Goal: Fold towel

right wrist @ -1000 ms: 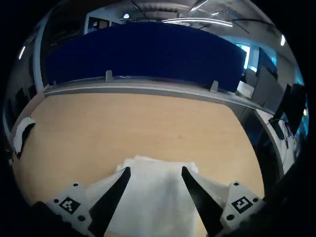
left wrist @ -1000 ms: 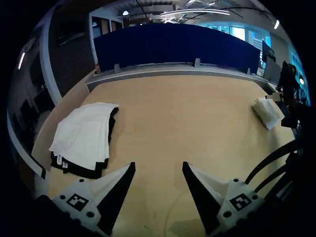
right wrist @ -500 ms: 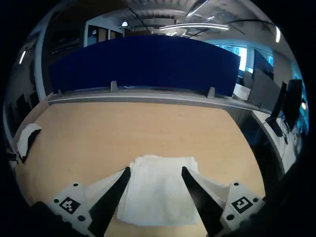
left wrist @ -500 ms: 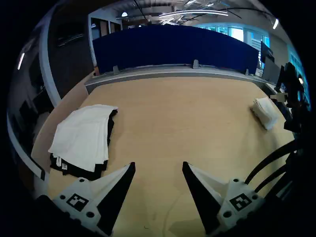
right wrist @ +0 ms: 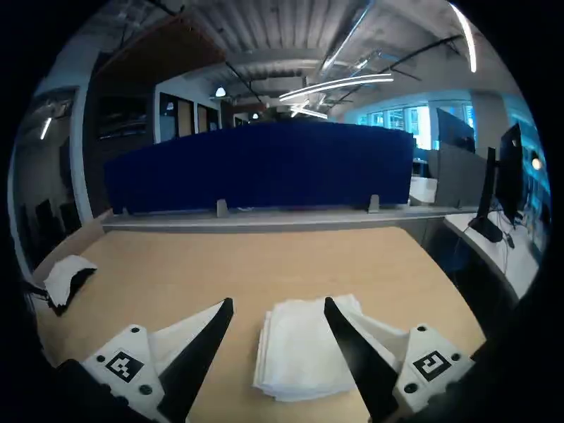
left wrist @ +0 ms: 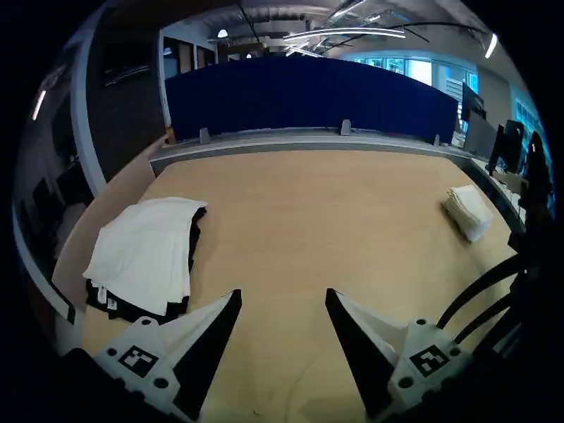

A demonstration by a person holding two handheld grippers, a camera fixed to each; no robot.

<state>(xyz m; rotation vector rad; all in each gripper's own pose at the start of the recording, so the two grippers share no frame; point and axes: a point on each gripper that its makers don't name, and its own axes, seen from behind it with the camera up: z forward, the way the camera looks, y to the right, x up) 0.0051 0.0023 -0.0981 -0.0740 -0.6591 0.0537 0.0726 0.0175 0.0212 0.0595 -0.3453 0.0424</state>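
Left gripper (left wrist: 282, 295) and right gripper (right wrist: 277, 303): fingers apart, empty. One folded white towel (right wrist: 299, 349) right, one white-over-black cloth pile (left wrist: 144, 254) left.

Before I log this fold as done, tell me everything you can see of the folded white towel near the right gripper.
The folded white towel is a neat rectangular stack of several layers, soft terry-looking cloth, edges roughly aligned. It lies flat on the wooden table, toward its right side. The right gripper is open, not clamping it.
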